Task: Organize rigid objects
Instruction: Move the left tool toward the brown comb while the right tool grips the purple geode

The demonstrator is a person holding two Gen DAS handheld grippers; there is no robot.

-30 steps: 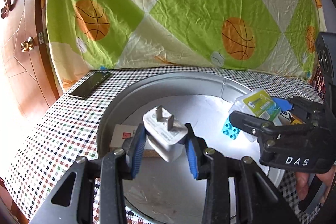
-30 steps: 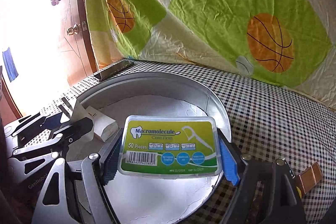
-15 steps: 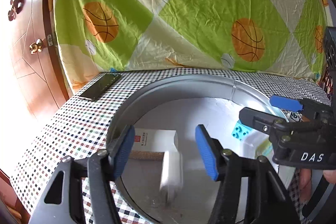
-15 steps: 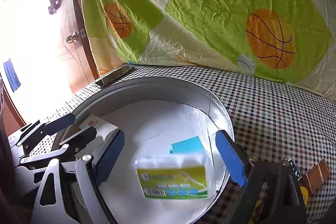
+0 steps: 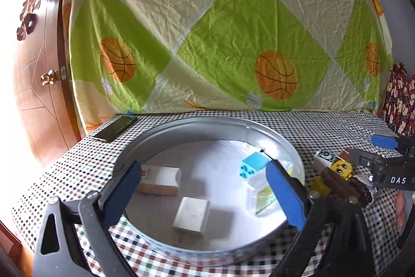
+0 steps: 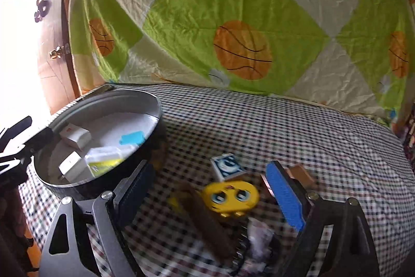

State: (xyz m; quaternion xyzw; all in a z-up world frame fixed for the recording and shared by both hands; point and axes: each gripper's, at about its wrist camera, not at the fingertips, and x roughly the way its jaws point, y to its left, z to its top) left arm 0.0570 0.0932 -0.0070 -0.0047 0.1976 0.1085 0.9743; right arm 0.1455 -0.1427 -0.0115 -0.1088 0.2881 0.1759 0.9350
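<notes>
Two hand-held grippers, the left hand-held gripper (image 5: 205, 188) and the right hand-held gripper (image 6: 212, 186), stand apart and empty — the left's jaws just opened. Charger (image 5: 191, 215) and floss box (image 5: 262, 196) lie in the metal pan (image 5: 145, 144). The yellow face toy (image 6: 230, 195) sits crowded among neighbours on the desk (image 6: 259, 121) — a careless closure could nudge them.

"DAS" on right gripper (image 5: 377, 147)

Basketball-print sheet (image 5: 220, 43), wooden door (image 5: 33, 69), phone (image 5: 115, 128) on checked tablecloth (image 6: 285, 134)
</notes>
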